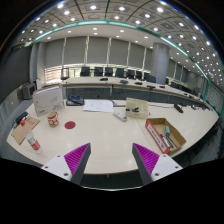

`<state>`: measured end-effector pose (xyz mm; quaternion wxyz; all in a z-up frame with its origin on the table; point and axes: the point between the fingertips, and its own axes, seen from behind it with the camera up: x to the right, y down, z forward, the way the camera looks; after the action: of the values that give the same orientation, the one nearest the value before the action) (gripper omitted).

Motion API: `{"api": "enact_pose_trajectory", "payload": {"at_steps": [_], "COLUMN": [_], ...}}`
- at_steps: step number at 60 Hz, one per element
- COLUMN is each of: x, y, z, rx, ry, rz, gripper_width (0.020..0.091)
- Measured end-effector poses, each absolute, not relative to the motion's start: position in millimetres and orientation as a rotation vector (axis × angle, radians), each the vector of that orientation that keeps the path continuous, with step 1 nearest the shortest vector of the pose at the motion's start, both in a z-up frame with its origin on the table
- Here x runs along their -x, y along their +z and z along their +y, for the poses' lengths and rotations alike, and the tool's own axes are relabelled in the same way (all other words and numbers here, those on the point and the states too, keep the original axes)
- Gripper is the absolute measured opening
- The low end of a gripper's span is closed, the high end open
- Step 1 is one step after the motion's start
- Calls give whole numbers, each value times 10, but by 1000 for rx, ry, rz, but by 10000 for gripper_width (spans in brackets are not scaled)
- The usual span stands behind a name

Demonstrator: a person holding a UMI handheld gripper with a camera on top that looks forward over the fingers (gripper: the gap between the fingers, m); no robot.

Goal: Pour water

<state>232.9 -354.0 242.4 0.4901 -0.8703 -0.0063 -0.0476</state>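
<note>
My gripper [111, 152] is held above the near part of a large pale table [105, 130]. Its two fingers, with magenta pads [76, 157], stand wide open and nothing is between them. Far off to the left of the fingers a small red cup [53, 120] stands on the table, with a flat red disc [69, 125] beside it. Nearer on the left a small bottle-like thing with a red band [33, 142] stands close to the table's edge. None of these touches the gripper.
An open cardboard box [165, 133] lies to the right of the fingers, and another [22, 128] at the left edge. White papers [98, 105] and a small carton [137, 108] lie further back. Dark office chairs [105, 72] line the far side.
</note>
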Motion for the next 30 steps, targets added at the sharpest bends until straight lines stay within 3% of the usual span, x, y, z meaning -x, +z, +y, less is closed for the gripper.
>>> {"api": "enact_pose_trajectory", "payload": {"at_steps": [19,30], "x": [-953,260], "y": [2128,1637], "z": [-3748,-3873], "rx": [2117,2112], "ry": [23,124], "rz": [-196,-325], "gripper_width": [857,856]}}
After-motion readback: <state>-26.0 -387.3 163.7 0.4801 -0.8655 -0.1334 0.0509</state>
